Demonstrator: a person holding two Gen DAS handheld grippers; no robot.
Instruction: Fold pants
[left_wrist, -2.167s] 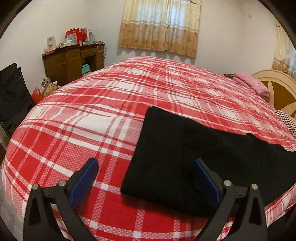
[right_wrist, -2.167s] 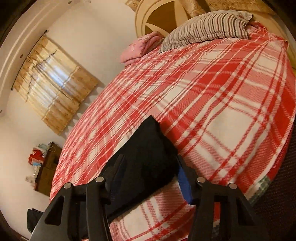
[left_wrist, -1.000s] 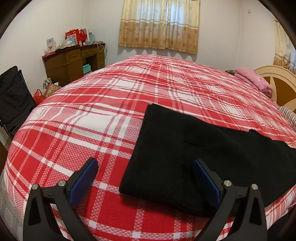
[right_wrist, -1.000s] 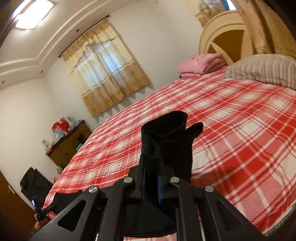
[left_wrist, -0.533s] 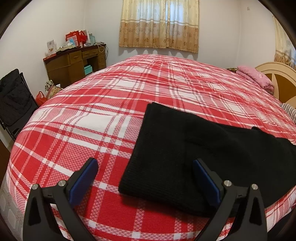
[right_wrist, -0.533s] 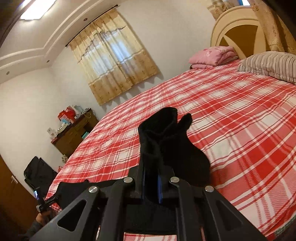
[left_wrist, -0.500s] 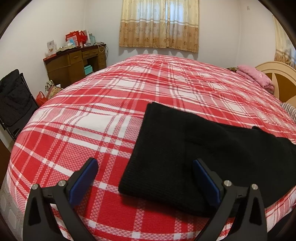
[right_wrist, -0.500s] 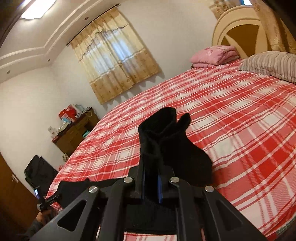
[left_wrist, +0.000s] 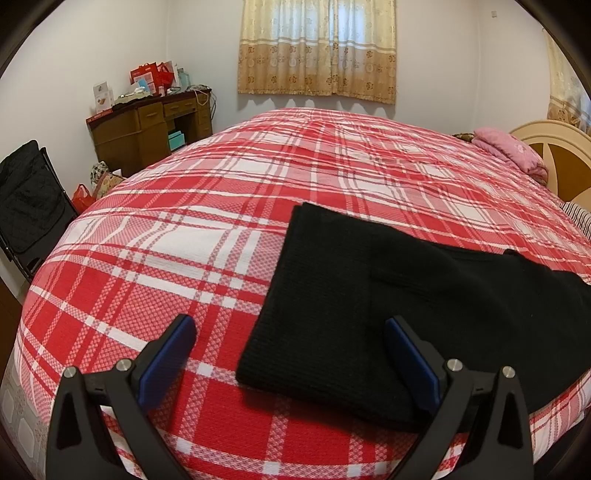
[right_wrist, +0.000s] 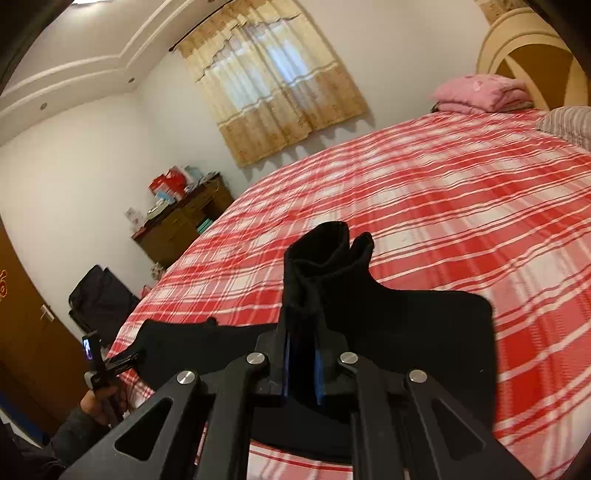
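Clearly the fold turns on where the lifted end lies against the flat end; the black pants (left_wrist: 388, 306) stretch across the red plaid bedspread (left_wrist: 221, 206), their long axis running from lower centre of the left wrist view off to the right edge, one squared end lying flat at centre frame. The left gripper (left_wrist: 291, 354) hangs over that end with its jaws spread wide and nothing between them; its right pad sits above the cloth, its left pad above bare plaid; whether either touches I cannot tell. In the right wrist view the right gripper (right_wrist: 303, 363) is pinched nearly closed on a bunched end of the pants (right_wrist: 406, 332), which stands up past the fingertips at centre frame; the rest of the garment spreads flat below and trails toward the lower left, where a hand (right_wrist: 98, 402) and the other tool show. So the held end belongs to the right hand, the flat end lies nearer the left; my guess is the held end should travel along the long axis toward the flat one.
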